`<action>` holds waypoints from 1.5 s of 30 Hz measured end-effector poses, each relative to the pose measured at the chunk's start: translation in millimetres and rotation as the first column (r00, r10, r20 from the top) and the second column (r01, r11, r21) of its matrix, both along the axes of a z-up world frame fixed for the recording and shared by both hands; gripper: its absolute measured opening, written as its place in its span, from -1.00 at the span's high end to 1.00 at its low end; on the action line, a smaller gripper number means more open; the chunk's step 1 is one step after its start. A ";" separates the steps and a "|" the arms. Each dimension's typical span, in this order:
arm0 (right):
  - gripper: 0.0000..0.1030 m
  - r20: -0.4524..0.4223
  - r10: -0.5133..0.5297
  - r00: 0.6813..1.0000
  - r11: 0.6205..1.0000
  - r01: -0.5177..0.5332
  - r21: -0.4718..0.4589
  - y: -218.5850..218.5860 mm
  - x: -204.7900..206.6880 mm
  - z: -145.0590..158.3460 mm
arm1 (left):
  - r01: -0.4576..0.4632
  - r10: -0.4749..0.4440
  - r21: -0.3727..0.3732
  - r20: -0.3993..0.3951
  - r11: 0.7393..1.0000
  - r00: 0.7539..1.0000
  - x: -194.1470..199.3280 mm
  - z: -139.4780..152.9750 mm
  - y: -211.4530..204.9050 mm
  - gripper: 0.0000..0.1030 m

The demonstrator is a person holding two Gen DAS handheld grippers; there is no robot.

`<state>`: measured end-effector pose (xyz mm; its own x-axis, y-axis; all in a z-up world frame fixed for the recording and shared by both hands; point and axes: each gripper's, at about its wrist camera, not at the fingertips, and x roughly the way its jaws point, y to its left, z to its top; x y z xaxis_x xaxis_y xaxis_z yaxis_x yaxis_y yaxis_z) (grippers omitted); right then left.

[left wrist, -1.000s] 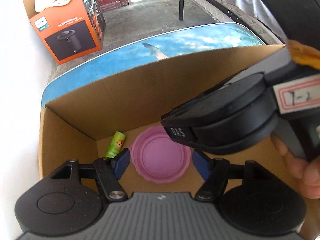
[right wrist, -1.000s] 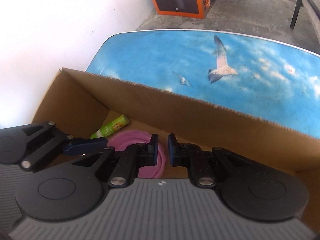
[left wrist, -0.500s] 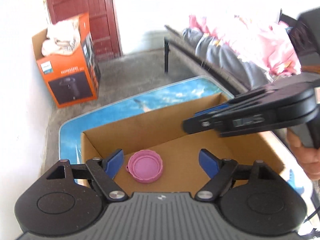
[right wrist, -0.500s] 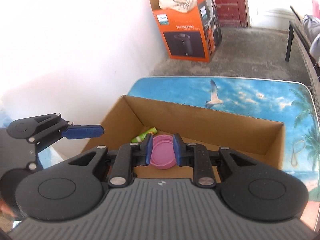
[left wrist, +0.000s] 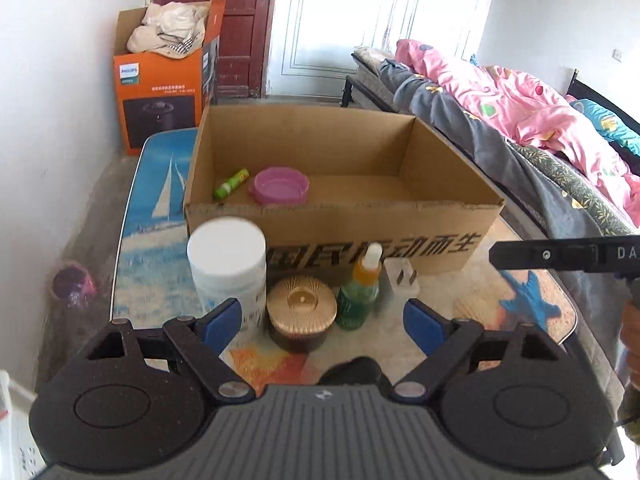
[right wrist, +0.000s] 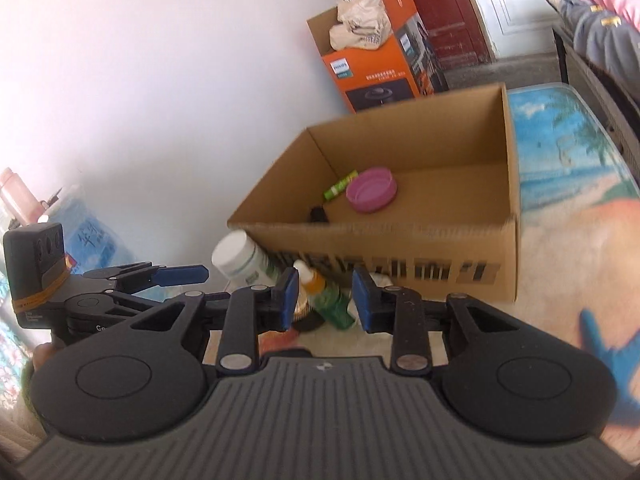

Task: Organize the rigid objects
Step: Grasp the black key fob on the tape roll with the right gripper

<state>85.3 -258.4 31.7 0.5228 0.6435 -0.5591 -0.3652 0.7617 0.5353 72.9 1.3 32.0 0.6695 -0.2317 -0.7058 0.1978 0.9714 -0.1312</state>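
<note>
Your left gripper (left wrist: pixel 322 322) is spread wide and holds nothing; your right gripper (right wrist: pixel 325 295) is open more narrowly, also empty, with the dropper bottle (right wrist: pixel 326 294) seen between its blue pads (right wrist: pixel 289 294) but touching neither. The pink lid (left wrist: pixel 280 185) lies flat in the cardboard box (left wrist: pixel 360 232), hollow side up, towards the box's left end. The green tube (left wrist: pixel 231 184) lies just left of the lid, its long axis slanting from the box's front wall back towards the lid. In front of the box, on the table (left wrist: pixel 156 240), stand a white jar (left wrist: pixel 227 266), a round gold-topped tin (left wrist: pixel 302 312), the upright dropper bottle (left wrist: pixel 362 288) and a white plug (left wrist: pixel 401 277), all near your left gripper's open fingers.
</note>
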 end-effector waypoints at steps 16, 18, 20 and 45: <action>0.42 -0.358 0.089 0.930 0.985 -0.029 0.169 54.7 9.2 -86.5 | 0.054 -0.052 0.013 -0.113 0.998 0.992 -14.3 -72.0 -22.4 0.06; 0.42 -0.368 0.085 0.926 0.987 -0.027 0.161 55.4 9.8 -87.5 | 0.056 -0.057 -0.007 -0.116 0.998 0.992 -18.4 -71.8 -22.6 0.06; 0.42 -0.370 0.078 0.926 0.989 -0.025 0.146 55.3 11.1 -86.8 | 0.073 -0.076 -0.028 -0.121 0.997 0.990 -22.3 -71.6 -24.1 0.06; 0.53 -0.385 0.012 0.923 0.996 0.025 0.090 79.6 17.5 -96.9 | 0.142 -0.141 0.014 -0.064 0.990 0.988 -15.9 -69.4 -28.1 0.35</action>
